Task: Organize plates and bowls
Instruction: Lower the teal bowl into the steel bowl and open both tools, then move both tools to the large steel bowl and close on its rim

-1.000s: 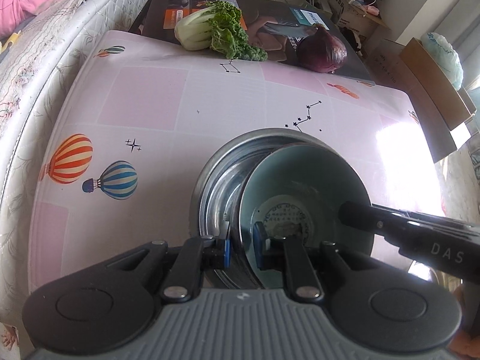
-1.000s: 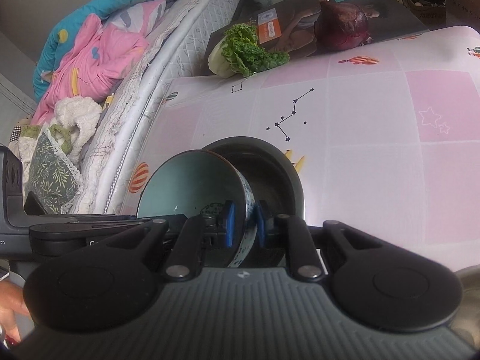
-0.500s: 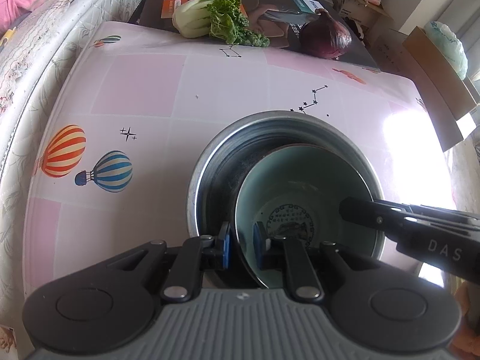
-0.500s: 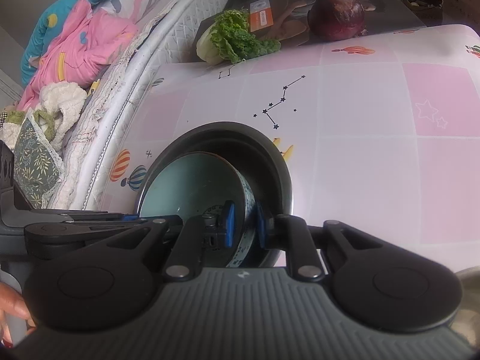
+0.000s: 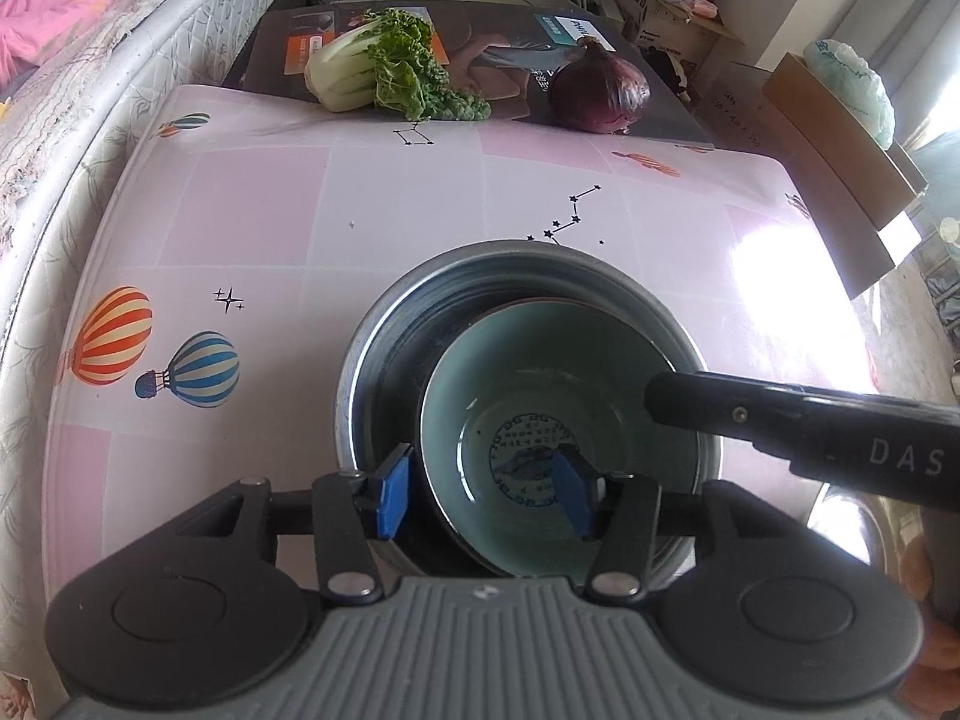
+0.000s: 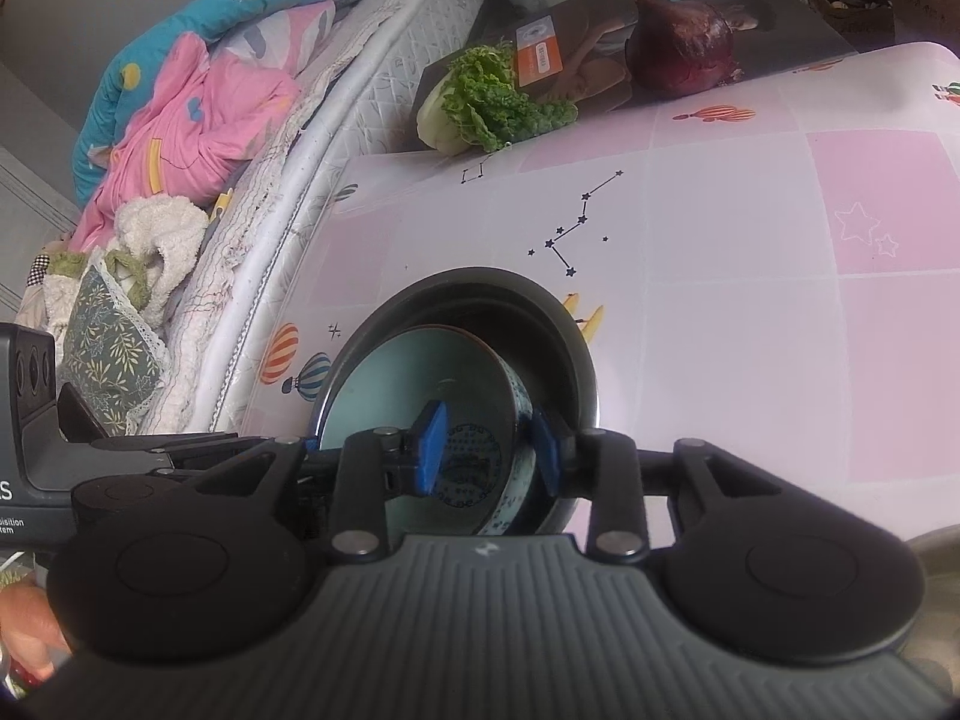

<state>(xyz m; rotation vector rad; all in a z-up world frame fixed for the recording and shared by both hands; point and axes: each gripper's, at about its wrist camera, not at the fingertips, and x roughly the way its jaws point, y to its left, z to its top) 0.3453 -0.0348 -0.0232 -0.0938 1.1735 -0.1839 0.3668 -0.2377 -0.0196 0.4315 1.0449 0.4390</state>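
Observation:
A teal ceramic bowl [image 5: 540, 372] with a blue printed mark on its bottom sits inside a larger steel bowl [image 5: 384, 324] on the pink patterned tablecloth [image 5: 252, 228]. My left gripper [image 5: 485, 495] straddles the teal bowl's near rim; its jaws are opening and the blue pads stand clear of the rim. In the right wrist view my right gripper [image 6: 487, 450] straddles the wall of the teal bowl [image 6: 408, 378] inside the steel bowl [image 6: 564, 324]. Its jaws are opening too and no longer press. Its black finger [image 5: 780, 426] reaches in from the right.
A leafy cabbage [image 5: 372, 72] and a red onion [image 5: 600, 90] lie at the table's far edge on a dark box [image 5: 510, 42]. A mattress [image 5: 90, 120] runs along the left. Cardboard boxes [image 5: 840, 138] stand on the right. A shiny steel rim [image 6: 936, 540] shows at the near right.
The teal bowl went from tilted and held up by both grippers to sitting down inside the steel bowl. Both grippers have opened off its rim.

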